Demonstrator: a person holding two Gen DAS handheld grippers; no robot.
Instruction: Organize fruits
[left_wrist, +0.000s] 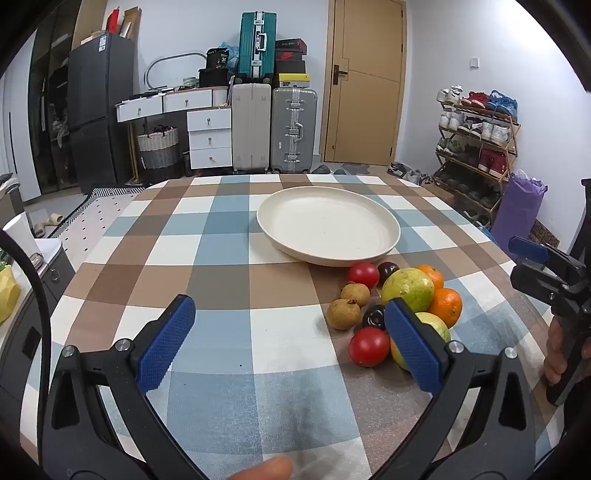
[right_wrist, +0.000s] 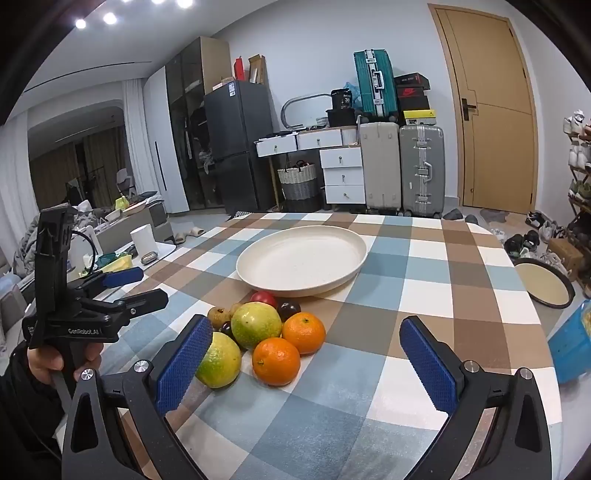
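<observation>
Left wrist view first: my left claw (left_wrist: 291, 343) hangs wide apart over the checked cloth of the desk (left_wrist: 229, 258), nothing between its blue pads. Its right pad covers part of the near guava (left_wrist: 436, 325) and clips a dark plum (left_wrist: 373, 316), so I cannot make out that guava's full shape from here. The right claw (left_wrist: 532, 258) pokes in at the frame edge beyond the fruit pile, cut off, with fingers (left_wrist: 556, 354) of a hand wrapped on its grip.

From the right wrist view, my right claw (right_wrist: 308, 358) is also spread wide and holds nothing. The fruit sits in one cluster just in front of the cream plate (right_wrist: 258, 273), none on the plate: two oranges (right_wrist: 276, 361), the near guava (right_wrist: 221, 362) partly behind my left pad, a larger guava (right_wrist: 256, 325), a red tomato (right_wrist: 264, 297) and another plum (right_wrist: 289, 309) half hidden behind it, and brownish fruits (right_wrist: 217, 314) barely visible. The other wrist view shows a second tomato (left_wrist: 369, 346) on the near side of the pile.

Beyond the plate, suitcases (right_wrist: 402, 170), white drawers (right_wrist: 341, 173), a dark fridge (right_wrist: 236, 144) and a wooden door (right_wrist: 487, 110) line the far wall; a shoe rack (left_wrist: 476, 147) stands right of it.
</observation>
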